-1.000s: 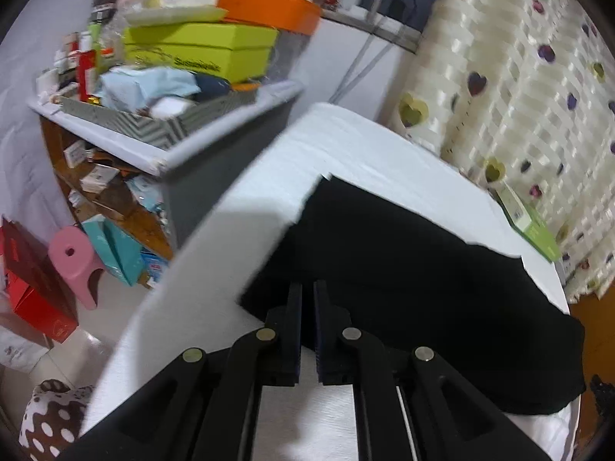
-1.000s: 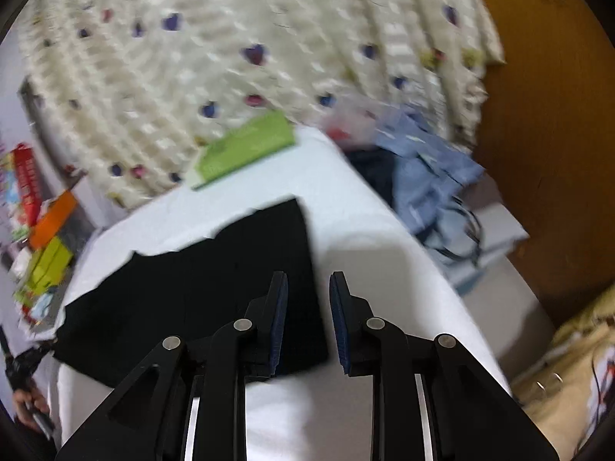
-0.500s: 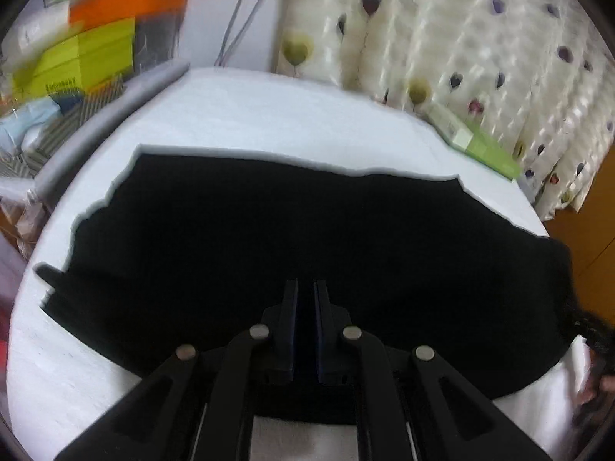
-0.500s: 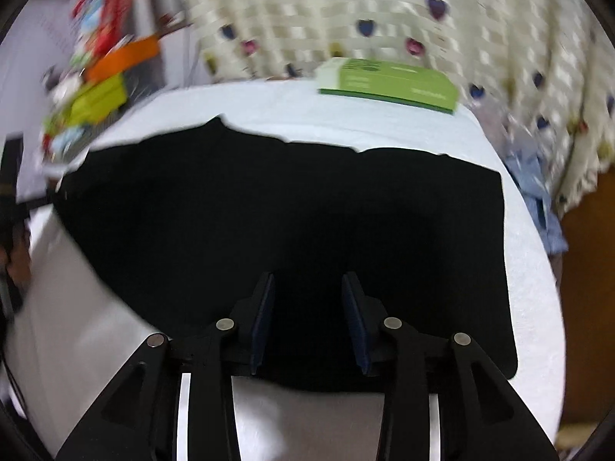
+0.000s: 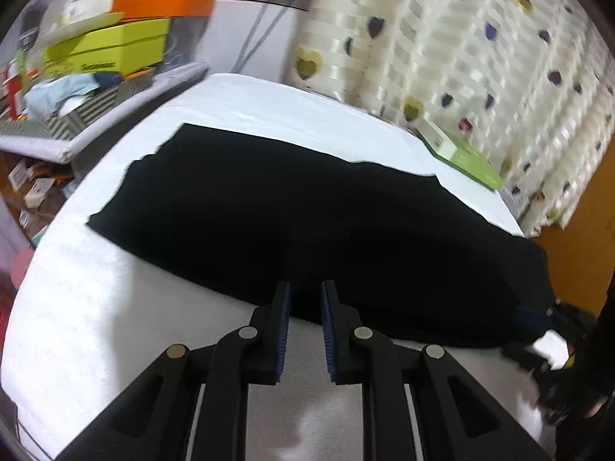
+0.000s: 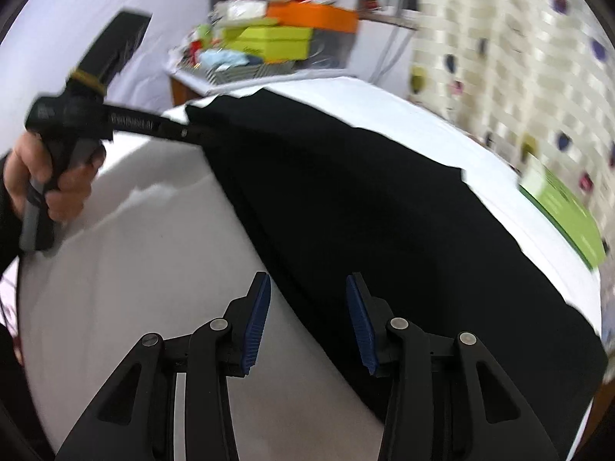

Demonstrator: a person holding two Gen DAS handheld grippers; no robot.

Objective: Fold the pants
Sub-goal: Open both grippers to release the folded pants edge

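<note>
Black pants lie flat across a white-covered table, folded lengthwise. My left gripper hovers at the pants' near edge with its jaws slightly apart and nothing between them. In the right wrist view the pants run diagonally, and my right gripper is open over their near edge. The left gripper also shows in the right wrist view, its fingertips at the pants' far left corner; whether they hold cloth there I cannot tell.
A green box lies at the table's far edge by the heart-patterned curtain. A cluttered shelf with yellow and orange boxes stands left of the table. An orange-brown door is at the right.
Both grippers swung to new viewpoints along the pants' near edge. The left jaws went from shut to slightly apart. The right jaws opened wider.
</note>
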